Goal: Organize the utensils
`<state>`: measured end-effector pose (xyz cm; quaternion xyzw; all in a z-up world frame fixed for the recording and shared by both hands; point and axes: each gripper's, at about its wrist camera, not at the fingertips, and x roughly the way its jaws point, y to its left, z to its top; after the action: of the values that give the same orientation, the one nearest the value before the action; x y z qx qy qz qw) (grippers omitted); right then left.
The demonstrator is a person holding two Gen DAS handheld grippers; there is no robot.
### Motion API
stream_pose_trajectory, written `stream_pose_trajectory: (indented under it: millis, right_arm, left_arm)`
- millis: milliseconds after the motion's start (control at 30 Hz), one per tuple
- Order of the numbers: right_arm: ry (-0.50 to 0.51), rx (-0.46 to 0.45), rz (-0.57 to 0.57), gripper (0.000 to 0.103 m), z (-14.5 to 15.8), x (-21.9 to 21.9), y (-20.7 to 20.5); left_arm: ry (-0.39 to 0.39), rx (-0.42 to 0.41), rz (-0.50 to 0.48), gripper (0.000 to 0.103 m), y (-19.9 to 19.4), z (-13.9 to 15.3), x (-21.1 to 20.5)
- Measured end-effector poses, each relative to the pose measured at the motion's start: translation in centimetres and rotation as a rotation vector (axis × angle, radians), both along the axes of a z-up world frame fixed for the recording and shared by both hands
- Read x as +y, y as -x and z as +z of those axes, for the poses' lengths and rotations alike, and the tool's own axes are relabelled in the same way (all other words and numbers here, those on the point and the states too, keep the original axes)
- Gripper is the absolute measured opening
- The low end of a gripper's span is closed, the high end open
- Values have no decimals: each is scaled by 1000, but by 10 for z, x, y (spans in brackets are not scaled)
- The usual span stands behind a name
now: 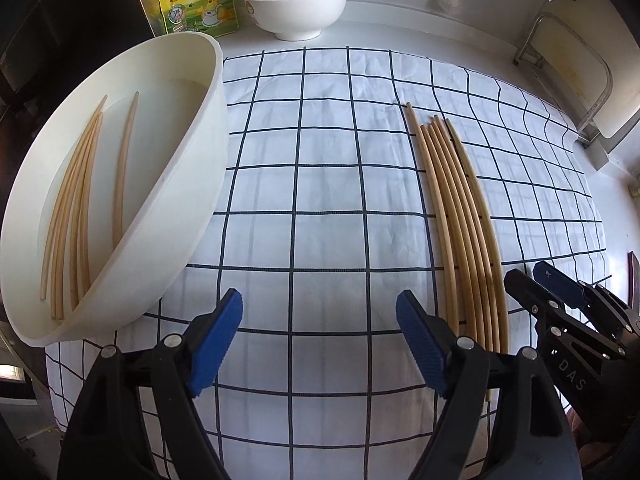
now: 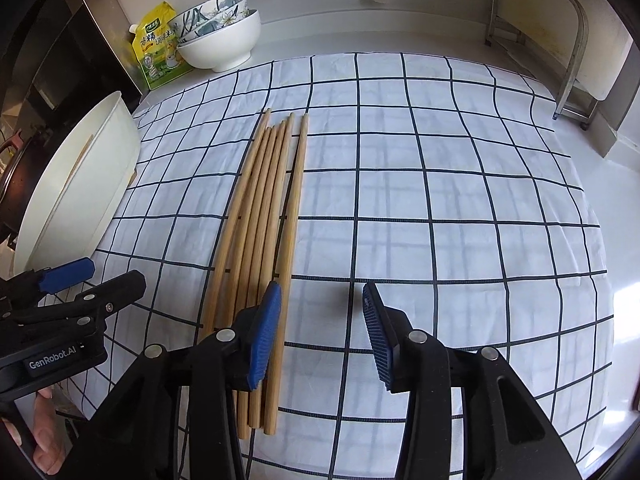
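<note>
Six wooden chopsticks (image 2: 260, 248) lie side by side in a loose bundle on a white cloth with a dark grid (image 2: 440, 200), spread over a pale tabletop (image 2: 320, 36). More chopsticks (image 1: 76, 208) lie inside a white oval basin (image 1: 192, 184) at the cloth's left edge.

The right tongs (image 2: 320, 332) are partly parted and empty; their left pad sits over the near ends of the bundle, and whether it touches them I cannot tell. The left tongs (image 1: 320, 344) are spread wide with only cloth between the pads, just left of the bundle. Part of a hand (image 2: 40, 432) shows on the left tongs' grip.

At the tabletop's far edge stands a stack of bowls (image 1: 294, 0), patterned ones nested in a plain white one, beside a yellow seasoning pouch (image 1: 196, 4). A metal-framed rack (image 2: 560, 44) leans at the far right corner.
</note>
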<state>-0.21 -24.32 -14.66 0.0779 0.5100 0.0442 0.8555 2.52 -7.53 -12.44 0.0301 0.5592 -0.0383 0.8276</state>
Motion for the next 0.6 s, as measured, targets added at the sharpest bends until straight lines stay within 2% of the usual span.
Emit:
stream_pose_trajectory:
  millis: [600]
  right_arm:
    - [83,-24,42,41,-4,12,-7]
  left_arm:
    - [2,2,11,78,-6,-2,-11]
